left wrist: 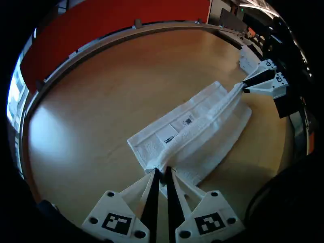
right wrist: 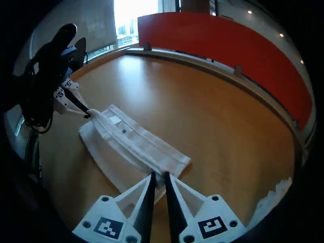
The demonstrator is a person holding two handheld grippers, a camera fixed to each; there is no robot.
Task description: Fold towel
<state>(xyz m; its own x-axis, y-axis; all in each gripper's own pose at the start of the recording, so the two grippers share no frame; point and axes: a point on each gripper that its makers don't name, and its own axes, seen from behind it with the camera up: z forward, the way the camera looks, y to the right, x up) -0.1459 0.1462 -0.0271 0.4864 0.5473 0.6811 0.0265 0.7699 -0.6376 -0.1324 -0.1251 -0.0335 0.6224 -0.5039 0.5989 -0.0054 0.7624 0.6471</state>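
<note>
A wooden table (left wrist: 101, 101) backs onto a red panel (left wrist: 121, 20). The left gripper (left wrist: 162, 172) has its jaws pinched on one end of the towel (left wrist: 202, 133), and the right gripper (right wrist: 158, 175) pinches the towel's opposite end. A ridge of cloth rises between them, and the rest of the towel lies flat on the table.

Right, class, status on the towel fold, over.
Left tongs shut on towel end. Right tongs shut on opposite end. Edge lifted between them. Spare cloth apart.

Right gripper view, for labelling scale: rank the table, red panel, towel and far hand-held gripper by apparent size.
1. table
2. red panel
3. towel
4. left hand-held gripper, which is farther off, so its true size is unsure
</note>
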